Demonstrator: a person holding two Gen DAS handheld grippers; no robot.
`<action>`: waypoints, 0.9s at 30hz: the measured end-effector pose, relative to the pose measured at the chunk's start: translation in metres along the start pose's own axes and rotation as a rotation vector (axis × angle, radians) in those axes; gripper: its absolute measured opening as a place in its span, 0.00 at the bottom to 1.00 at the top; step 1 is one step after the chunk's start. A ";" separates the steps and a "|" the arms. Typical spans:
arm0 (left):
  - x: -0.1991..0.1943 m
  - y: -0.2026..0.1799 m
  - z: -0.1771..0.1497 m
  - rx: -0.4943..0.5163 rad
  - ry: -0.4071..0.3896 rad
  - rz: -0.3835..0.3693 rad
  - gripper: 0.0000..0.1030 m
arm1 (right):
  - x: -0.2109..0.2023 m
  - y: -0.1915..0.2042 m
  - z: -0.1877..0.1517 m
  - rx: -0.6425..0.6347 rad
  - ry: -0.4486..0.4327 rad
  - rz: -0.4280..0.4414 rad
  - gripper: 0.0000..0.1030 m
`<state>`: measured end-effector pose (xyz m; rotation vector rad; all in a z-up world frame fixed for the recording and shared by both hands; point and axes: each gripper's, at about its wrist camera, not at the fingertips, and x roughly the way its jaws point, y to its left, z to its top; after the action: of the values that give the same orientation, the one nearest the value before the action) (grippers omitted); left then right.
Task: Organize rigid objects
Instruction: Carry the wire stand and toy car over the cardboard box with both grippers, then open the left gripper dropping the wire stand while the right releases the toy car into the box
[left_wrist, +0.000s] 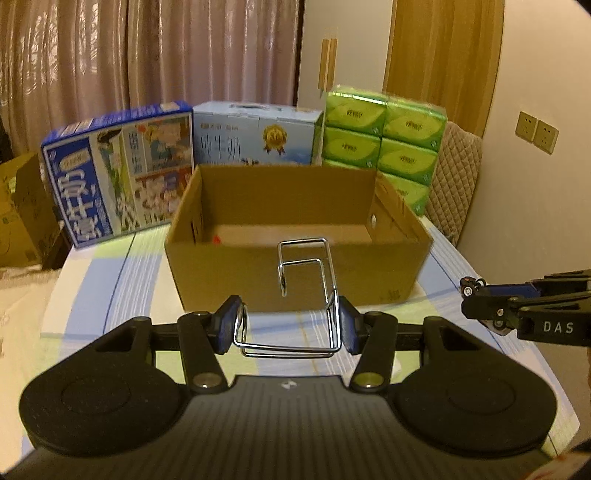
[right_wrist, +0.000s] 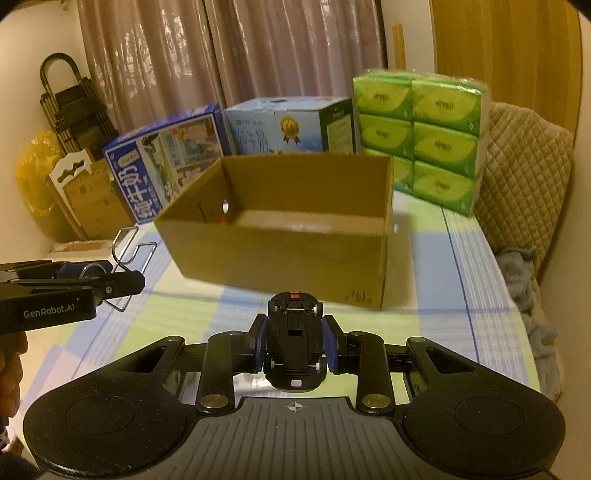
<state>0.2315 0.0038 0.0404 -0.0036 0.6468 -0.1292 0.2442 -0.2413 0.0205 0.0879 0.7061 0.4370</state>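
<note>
The left hand-held gripper (left_wrist: 290, 328) clamps a bent chrome wire hook (left_wrist: 306, 291) between its blue pads. The right hand-held gripper (right_wrist: 293, 347) grips a black toy car (right_wrist: 293, 343), underside up. Just ahead of both stands an open cardboard box (left_wrist: 295, 266) on the desk (left_wrist: 110, 295).

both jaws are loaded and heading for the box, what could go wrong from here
The wire hook is pinched only at its lower loop by the left gripper, so it may swing or catch the cardboard box rim. The toy car sits belly-up and sticks out past the right gripper; it could slip. Both approach the box side by side and might bump.
</note>
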 end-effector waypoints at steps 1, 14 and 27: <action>0.004 0.002 0.008 0.002 -0.002 -0.001 0.47 | 0.002 -0.001 0.007 -0.002 -0.003 0.001 0.27; 0.064 0.018 0.065 0.039 0.018 0.003 0.48 | 0.050 -0.011 0.094 -0.042 -0.032 -0.019 0.27; 0.105 0.029 0.079 0.045 0.061 0.003 0.48 | 0.089 -0.027 0.122 0.006 -0.002 -0.024 0.27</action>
<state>0.3656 0.0170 0.0391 0.0444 0.7052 -0.1418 0.3927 -0.2199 0.0531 0.0854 0.7059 0.4121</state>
